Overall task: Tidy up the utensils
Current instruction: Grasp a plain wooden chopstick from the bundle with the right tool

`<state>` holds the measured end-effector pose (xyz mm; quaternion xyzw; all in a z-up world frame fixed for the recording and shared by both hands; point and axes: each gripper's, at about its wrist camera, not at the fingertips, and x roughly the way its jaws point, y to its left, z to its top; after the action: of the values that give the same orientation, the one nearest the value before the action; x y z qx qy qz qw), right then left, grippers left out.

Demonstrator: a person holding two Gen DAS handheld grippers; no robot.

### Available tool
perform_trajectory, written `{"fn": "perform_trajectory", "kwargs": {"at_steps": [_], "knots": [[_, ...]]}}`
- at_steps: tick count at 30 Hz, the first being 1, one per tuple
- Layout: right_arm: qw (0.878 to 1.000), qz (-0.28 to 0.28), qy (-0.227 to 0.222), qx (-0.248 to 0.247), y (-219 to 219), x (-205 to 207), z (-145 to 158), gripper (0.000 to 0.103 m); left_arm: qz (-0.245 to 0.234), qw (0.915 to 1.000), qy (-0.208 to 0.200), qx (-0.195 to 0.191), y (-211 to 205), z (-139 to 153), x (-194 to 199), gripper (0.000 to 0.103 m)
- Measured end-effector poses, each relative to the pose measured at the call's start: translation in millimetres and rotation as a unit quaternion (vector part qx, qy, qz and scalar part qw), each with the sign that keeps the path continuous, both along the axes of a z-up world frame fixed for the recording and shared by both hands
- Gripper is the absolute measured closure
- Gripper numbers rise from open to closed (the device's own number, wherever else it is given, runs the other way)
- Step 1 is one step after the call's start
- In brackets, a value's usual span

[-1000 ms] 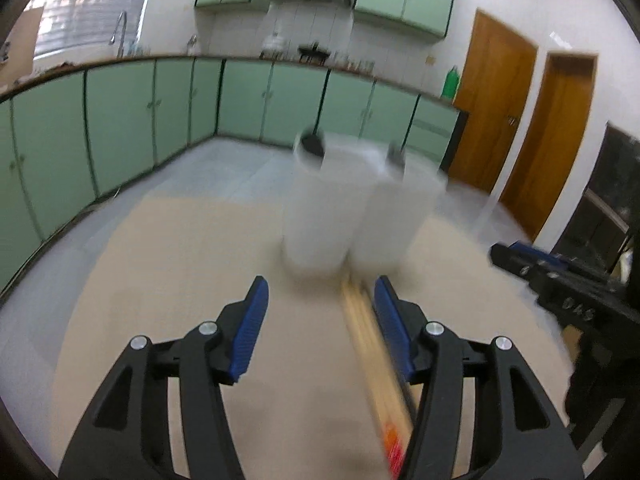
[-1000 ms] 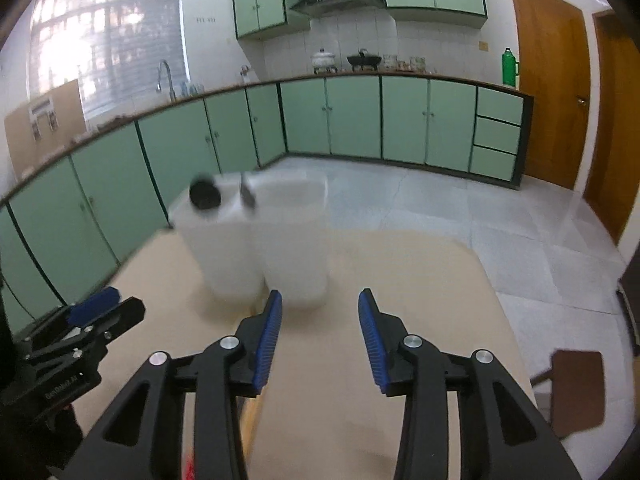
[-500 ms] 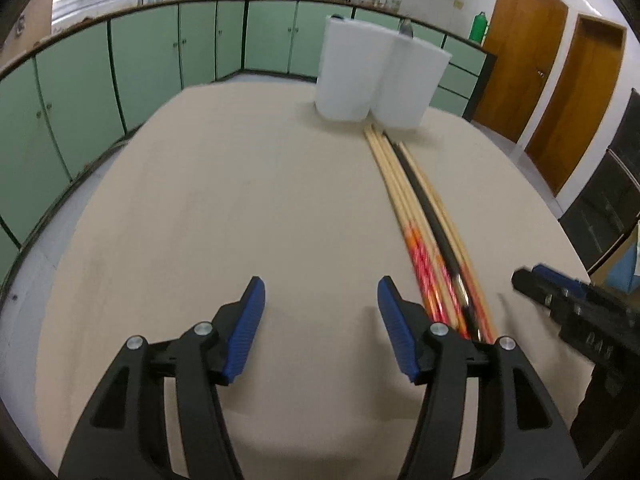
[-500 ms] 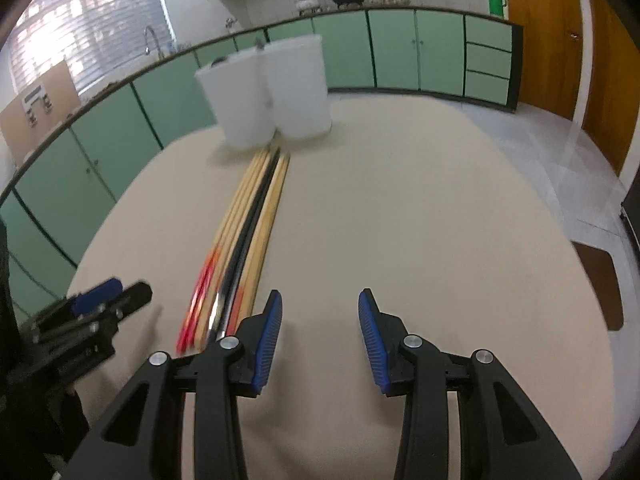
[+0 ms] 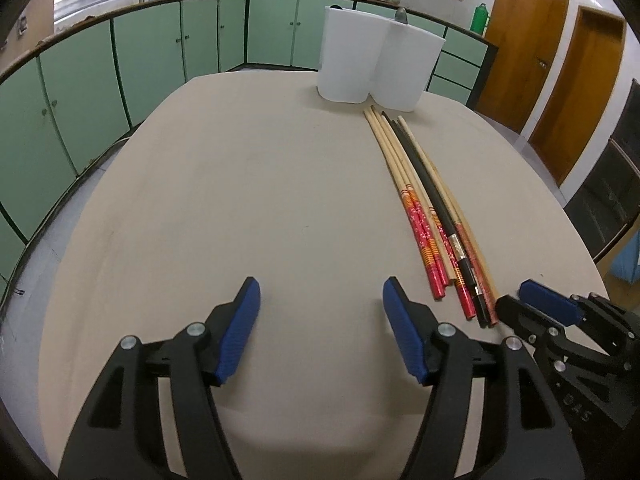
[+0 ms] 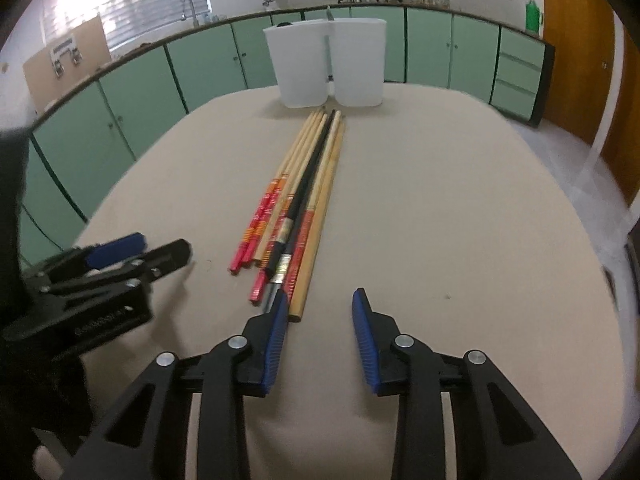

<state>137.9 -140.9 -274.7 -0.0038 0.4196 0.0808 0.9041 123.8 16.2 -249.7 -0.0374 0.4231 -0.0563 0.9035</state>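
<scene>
Several chopsticks (image 5: 424, 200) lie side by side on the beige table (image 5: 240, 200), wooden ones with red patterned ends and a black one. They also show in the right wrist view (image 6: 304, 196). Two white holder cups (image 5: 376, 68) stand together at the far end, also seen in the right wrist view (image 6: 328, 64); a dark utensil tip pokes out of one. My left gripper (image 5: 320, 312) is open and empty, left of the chopsticks' near ends. My right gripper (image 6: 320, 316) is open and empty, just behind their near ends.
Green kitchen cabinets (image 5: 120, 60) run around the room beyond the table. Wooden doors (image 5: 528, 40) stand at the right. The table's rounded edge (image 6: 600, 280) drops to a tiled floor.
Both grippers have pulled back from right in front of the cups to the near end of the table. The full length of the chopsticks has come into view. Both stay open.
</scene>
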Motion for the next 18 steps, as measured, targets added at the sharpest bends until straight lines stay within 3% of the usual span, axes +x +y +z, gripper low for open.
{"fn": "perform_trajectory", "kwargs": {"at_steps": [6, 8, 12, 18], "knots": [[0.999, -0.012, 0.005, 0.041, -13.5, -0.4, 0.4, 0.073, -0.003, 0.9998, 0.003, 0.019, -8.3, -0.8, 1.2, 0.038], [0.999, -0.009, 0.002, 0.041, -10.5, -0.6, -1.2, 0.076, -0.004, 0.9996, 0.003, 0.028, -10.8, -1.0, 1.0, 0.038], [0.999, -0.006, -0.002, 0.041, -8.8, 1.5, -3.2, 0.095, -0.005, 0.9996, 0.002, 0.029, -11.2, 0.4, 0.4, 0.038], [0.999, -0.009, -0.006, 0.032, -6.4, 0.5, -3.7, 0.096, -0.032, 0.9990, -0.012, 0.029, -25.6, 5.8, -3.0, 0.038]]}}
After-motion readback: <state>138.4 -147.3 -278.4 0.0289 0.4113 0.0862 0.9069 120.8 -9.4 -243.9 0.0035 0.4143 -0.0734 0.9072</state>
